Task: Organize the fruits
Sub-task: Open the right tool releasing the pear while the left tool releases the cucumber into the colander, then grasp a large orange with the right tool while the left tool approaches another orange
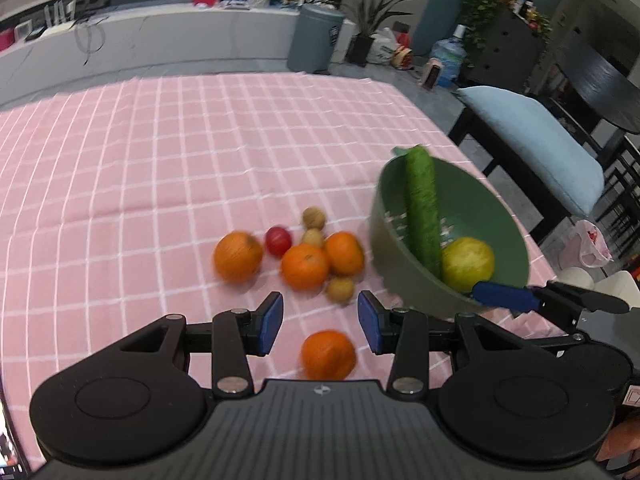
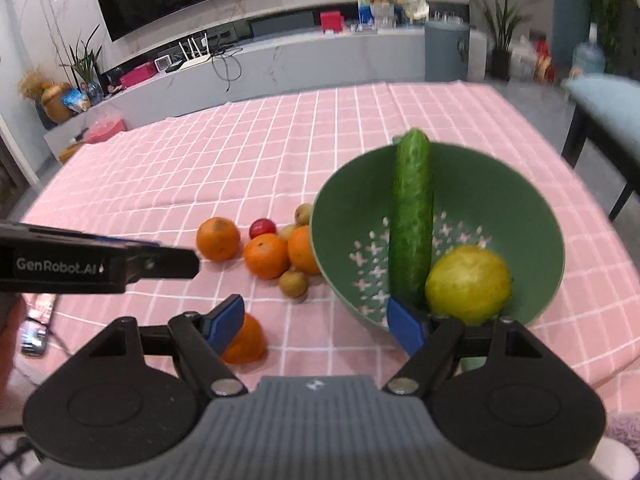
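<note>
Leaning lengthwise in the bowl [image 2: 532, 200] — cucumber [image 2: 412, 216], tip apparently past the far rim.

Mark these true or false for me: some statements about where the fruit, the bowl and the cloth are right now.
1. The cucumber lies in the green bowl. True.
2. The red fruit is in the bowl. False: it sits on the tablecloth, among the oranges.
3. Four oranges lie on the tablecloth, none in the bowl. True.
4. The tablecloth is plain blue. False: it is pink with a grid of white lines.
5. The yellow-green fruit sits in the bowl beside the cucumber. True.
</note>
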A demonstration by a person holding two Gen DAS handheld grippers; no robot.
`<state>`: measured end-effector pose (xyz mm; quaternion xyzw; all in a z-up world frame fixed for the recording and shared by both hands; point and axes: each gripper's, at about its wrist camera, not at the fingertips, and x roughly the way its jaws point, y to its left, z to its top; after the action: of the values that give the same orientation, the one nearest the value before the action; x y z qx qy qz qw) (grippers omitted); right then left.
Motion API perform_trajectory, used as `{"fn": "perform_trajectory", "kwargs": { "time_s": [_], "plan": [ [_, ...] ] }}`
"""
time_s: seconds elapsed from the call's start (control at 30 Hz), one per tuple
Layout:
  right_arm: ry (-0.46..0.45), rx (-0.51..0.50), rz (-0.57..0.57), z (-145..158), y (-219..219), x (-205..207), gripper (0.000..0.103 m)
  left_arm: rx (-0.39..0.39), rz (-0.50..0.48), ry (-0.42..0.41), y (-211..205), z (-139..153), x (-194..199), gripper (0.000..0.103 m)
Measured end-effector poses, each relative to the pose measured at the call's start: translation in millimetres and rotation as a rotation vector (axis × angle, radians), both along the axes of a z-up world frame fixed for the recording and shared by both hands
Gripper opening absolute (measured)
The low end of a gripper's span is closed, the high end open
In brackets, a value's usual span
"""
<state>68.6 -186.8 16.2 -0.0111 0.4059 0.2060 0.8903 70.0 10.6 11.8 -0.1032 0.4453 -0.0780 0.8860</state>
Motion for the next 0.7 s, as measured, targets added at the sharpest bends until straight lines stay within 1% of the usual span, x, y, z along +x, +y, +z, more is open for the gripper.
{"fn": "perform_trajectory", "kwargs": {
  "time_s": [0.07, 0.17, 0.2, 0.27, 0.33, 0.4, 0.47, 0.57, 0.6, 0.7],
  "plan": [
    [-0.030, -0.029, 0.016, -2.1, 7.6, -4.2, 0.070, -0.011, 0.018, 0.014, 5.2, -7.7, -3.7, 0.049],
    [-0.081, -0.058, 0.047, -2.1, 19.6, -10.2, 0.067, -0.034, 0.042, 0.030, 12.8, -19.5, -9.1, 0.049],
    [-0.095, -0.066, 0.052, -1.9, 22.7, -12.4, 0.065, -0.044, 0.050, 0.034, 15.1, -21.7, -9.7, 0.049],
    [-0.111, -0.059, 0.079, -1.6, 27.6, -17.1, 0.055, -0.061, 0.068, 0.031, 20.8, -26.2, -12.9, 0.049],
    [-0.121, -0.064, 0.118, -3.9, 34.5, -23.1, 0.054, -0.073, 0.085, 0.034, 26.2, -29.6, -14.2, 0.049],
    [-0.107, -0.071, 0.158, -9.5, 41.6, -24.1, 0.051, -0.093, 0.093, 0.043, 30.1, -33.1, -15.3, 0.049],
    [-0.076, -0.067, 0.173, -17.6, 46.7, -22.9, 0.047, -0.090, 0.094, 0.055, 31.2, -36.3, -14.9, 0.049],
    [-0.037, -0.071, 0.172, -31.3, 51.9, -17.5, 0.046, -0.082, 0.089, 0.072, 29.1, -43.6, -12.8, 0.048],
    [-0.026, -0.069, 0.170, -34.7, 53.2, -15.2, 0.046, -0.080, 0.091, 0.078, 28.7, -45.2, -11.3, 0.047],
    [0.017, -0.052, 0.176, -44.9, 56.3, -8.1, 0.046, -0.091, 0.115, 0.092, 32.6, -50.2, -6.0, 0.046]
  ]
}}
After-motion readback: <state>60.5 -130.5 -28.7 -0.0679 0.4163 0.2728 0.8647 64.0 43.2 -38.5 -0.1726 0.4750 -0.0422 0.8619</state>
